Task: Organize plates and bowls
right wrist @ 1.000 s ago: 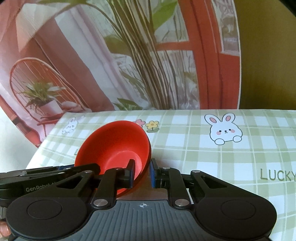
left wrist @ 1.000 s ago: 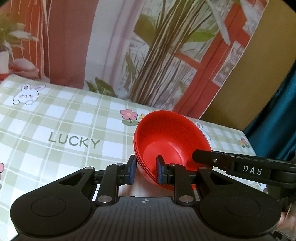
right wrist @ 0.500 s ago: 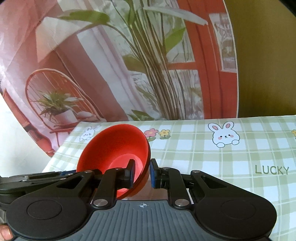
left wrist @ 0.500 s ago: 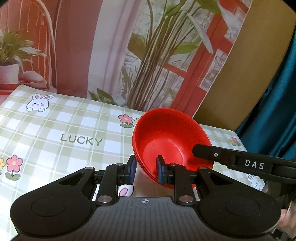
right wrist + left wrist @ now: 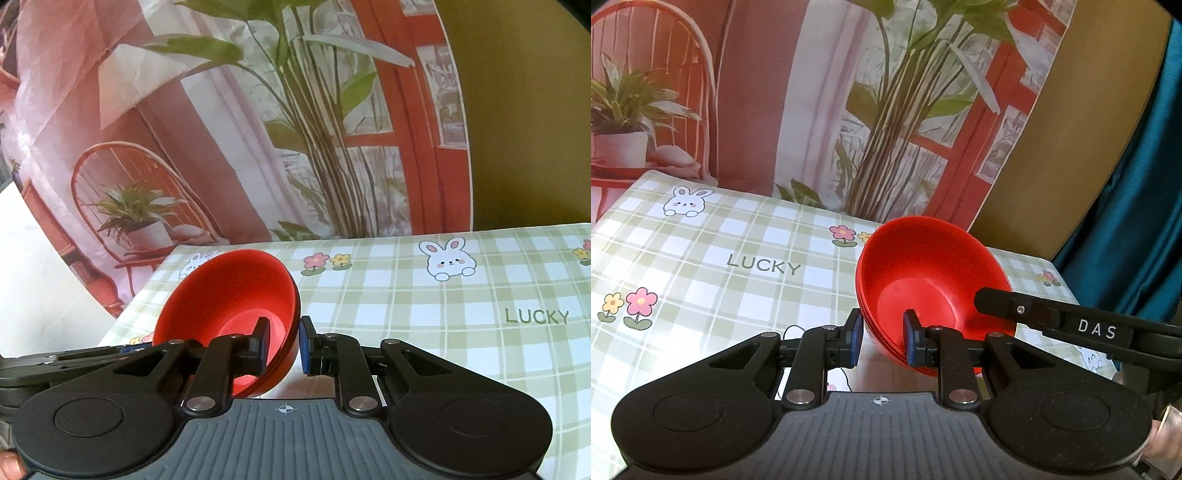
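Left wrist view: the left gripper clamps its two blue-padded fingers on the near rim of a stack of red bowls, smooth, round plastic; about three nested rims show at the edge. The stack is tilted and held above a table covered in glossy green-and-white checked cloth printed with rabbits, flowers and the word LUCKY. The right gripper reaches in from the right to the opposite rim.

Right wrist view: the right gripper pinches the same bowls' right rim, one finger inside, one outside. A printed plant-and-chair backdrop hangs behind.
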Demonstrator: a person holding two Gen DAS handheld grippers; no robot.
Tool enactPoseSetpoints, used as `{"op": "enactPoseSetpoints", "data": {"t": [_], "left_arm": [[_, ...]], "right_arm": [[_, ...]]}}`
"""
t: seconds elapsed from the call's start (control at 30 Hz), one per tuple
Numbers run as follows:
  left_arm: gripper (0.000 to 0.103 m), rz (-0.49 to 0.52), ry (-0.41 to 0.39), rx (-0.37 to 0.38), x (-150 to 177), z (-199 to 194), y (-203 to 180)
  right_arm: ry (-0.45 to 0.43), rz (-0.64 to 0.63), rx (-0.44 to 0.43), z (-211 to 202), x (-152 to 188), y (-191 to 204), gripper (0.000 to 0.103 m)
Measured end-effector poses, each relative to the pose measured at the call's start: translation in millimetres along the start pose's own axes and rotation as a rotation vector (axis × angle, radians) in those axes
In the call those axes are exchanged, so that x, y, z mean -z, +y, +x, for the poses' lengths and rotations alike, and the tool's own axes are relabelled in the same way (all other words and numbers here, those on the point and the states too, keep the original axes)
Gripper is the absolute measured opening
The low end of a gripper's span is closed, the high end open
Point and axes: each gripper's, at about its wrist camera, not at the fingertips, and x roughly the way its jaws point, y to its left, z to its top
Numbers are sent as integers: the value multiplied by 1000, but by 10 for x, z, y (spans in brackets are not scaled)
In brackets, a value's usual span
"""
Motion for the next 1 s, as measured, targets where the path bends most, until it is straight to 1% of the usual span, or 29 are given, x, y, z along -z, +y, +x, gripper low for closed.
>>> {"op": "enactPoseSetpoints", "data": {"t": [0.13,0.33,0.57,0.83,1.0], "left_arm": [[24,1,-1,-2,22,-36,-19],[24,10,1,-2,147,-163,-58],[24,25,5,12,257,-311,-82],[24,37,23,49,321,-400,-174],[24,43,48,70,392,-372,-234]], "right_arm": [[-8,-2,-6,-81,54,21,17],[-18,8,-9,-194,164,50,17],[-37,13,-7,-367,274,82,17],[-57,18,16,-582,358,36,17],[-57,29,31,-655,406,-33,17]]}}
